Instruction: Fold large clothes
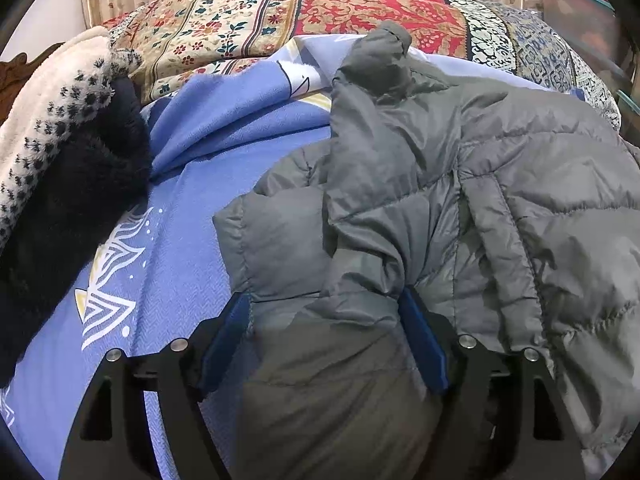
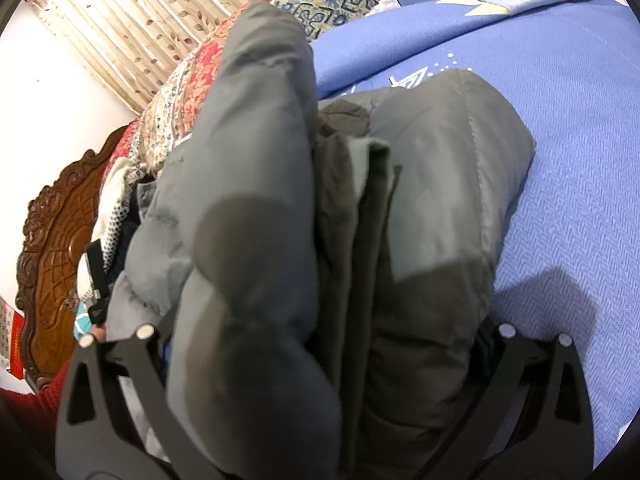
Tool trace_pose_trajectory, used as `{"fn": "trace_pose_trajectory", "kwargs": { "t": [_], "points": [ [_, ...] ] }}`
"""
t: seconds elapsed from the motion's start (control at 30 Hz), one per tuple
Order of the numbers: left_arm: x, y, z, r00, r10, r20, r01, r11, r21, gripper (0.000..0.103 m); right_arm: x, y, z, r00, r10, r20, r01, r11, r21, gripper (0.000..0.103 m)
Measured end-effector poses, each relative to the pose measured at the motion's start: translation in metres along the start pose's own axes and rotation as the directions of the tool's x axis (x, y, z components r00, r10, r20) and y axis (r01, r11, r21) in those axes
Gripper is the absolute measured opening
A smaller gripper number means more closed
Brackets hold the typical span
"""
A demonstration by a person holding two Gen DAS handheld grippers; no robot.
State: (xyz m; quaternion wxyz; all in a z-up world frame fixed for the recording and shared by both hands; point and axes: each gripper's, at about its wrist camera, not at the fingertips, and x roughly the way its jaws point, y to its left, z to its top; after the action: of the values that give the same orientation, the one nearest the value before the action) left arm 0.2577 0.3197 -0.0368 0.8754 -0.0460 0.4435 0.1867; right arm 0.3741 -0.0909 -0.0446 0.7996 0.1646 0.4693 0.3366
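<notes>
Grey puffer jacket (image 1: pixel 440 184), quilted, lying on the blue bedsheet (image 1: pixel 180 264) of a bed, long axis running away from the left hand-held gripper (image 1: pixel 324 320) toward the patterned quilt (image 1: pixel 280 12); that gripper stands wide, a thick fold of jacket between its blue pads (image 1: pixel 420 336), pads beside the fabric but a firm clamp cannot be told. Right hand-held gripper (image 2: pixel 320 340) sits buried in bunched jacket layers, fingertips hidden, state cannot be told. Adjacent: black-and-white fleece garment (image 1: pixel 60 140) left of the jacket, carved wooden headboard (image 2: pixel 56 240), curtain (image 2: pixel 140 20); nothing lies across the jacket.

Carved wooden headboard (image 2: pixel 52 236), leaf-patterned curtains (image 2: pixel 132 20), white wall (image 2: pixel 44 100)
</notes>
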Motion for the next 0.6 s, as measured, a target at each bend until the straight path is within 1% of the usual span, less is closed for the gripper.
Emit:
{"fn": "trace_pose_trajectory", "kwargs": {
  "t": [0.1,0.17,0.2,0.23,0.27,0.3,0.33,0.37,0.4,0.43,0.47,0.5,0.53,0.57,0.6],
  "points": [
    [0.001,0.007,0.004,0.999,-0.038,-0.031,0.037,0.999,-0.022,0.094,-0.001,-0.001,0.003,1.000,0.003,-0.018,-0.003,1.000,0.019,0.099],
    [-0.002,0.019,0.012,0.992,-0.095,-0.085,0.089,0.994,-0.068,0.094,-0.002,-0.004,0.009,0.999,0.022,-0.046,-0.019,0.998,0.065,0.099],
    [-0.005,0.028,0.015,0.988,-0.118,-0.096,0.108,0.989,-0.104,0.094,-0.002,-0.006,0.011,0.998,0.033,-0.057,-0.028,0.996,0.084,0.099],
    [-0.013,0.042,0.019,0.985,-0.154,-0.080,0.140,0.977,-0.161,0.094,-0.004,-0.009,0.014,0.996,0.050,-0.068,-0.043,0.993,0.112,0.099],
    [-0.022,0.057,0.022,0.980,-0.193,-0.044,0.180,0.960,-0.216,0.094,-0.006,-0.013,0.016,0.995,0.072,-0.074,-0.060,0.987,0.147,0.099],
    [-0.026,0.066,0.024,0.975,-0.219,-0.026,0.206,0.947,-0.246,0.094,-0.008,-0.019,0.018,0.992,0.104,-0.074,-0.087,0.977,0.197,0.099],
    [-0.028,0.081,0.026,0.958,-0.287,-0.009,0.270,0.912,-0.309,0.094,-0.011,-0.024,0.019,0.989,0.134,-0.069,-0.114,0.964,0.239,0.099],
    [-0.026,0.087,0.027,0.944,-0.329,-0.014,0.305,0.889,-0.341,0.095,-0.013,-0.026,0.019,0.986,0.153,-0.064,-0.132,0.956,0.263,0.099],
    [-0.016,0.091,0.029,0.919,-0.391,-0.048,0.345,0.859,-0.379,0.095,-0.015,-0.029,0.018,0.983,0.175,-0.056,-0.152,0.946,0.285,0.099],
    [-0.008,0.090,0.028,0.906,-0.415,-0.085,0.354,0.851,-0.388,0.097,-0.017,-0.031,0.017,0.981,0.187,-0.049,-0.164,0.941,0.295,0.099],
    [0.003,0.084,0.026,0.887,-0.440,-0.139,0.360,0.848,-0.389,0.098,-0.018,-0.031,0.016,0.980,0.193,-0.045,-0.172,0.940,0.295,0.099],
    [0.019,0.074,0.021,0.860,-0.470,-0.201,0.376,0.848,-0.372,0.098,-0.018,-0.031,0.015,0.980,0.192,-0.044,-0.172,0.941,0.291,0.099],
    [0.021,0.066,0.019,0.867,-0.457,-0.201,0.378,0.864,-0.333,0.102,-0.017,-0.031,0.014,0.982,0.183,-0.045,-0.163,0.944,0.285,0.099],
    [0.019,0.057,0.018,0.872,-0.451,-0.190,0.389,0.874,-0.289,0.102,-0.017,-0.030,0.013,0.984,0.174,-0.047,-0.154,0.947,0.282,0.097],
    [0.018,0.045,0.018,0.866,-0.458,-0.199,0.406,0.878,-0.252,0.102,-0.015,-0.026,0.013,0.986,0.155,-0.059,-0.133,0.953,0.271,0.095]
  ]
}}
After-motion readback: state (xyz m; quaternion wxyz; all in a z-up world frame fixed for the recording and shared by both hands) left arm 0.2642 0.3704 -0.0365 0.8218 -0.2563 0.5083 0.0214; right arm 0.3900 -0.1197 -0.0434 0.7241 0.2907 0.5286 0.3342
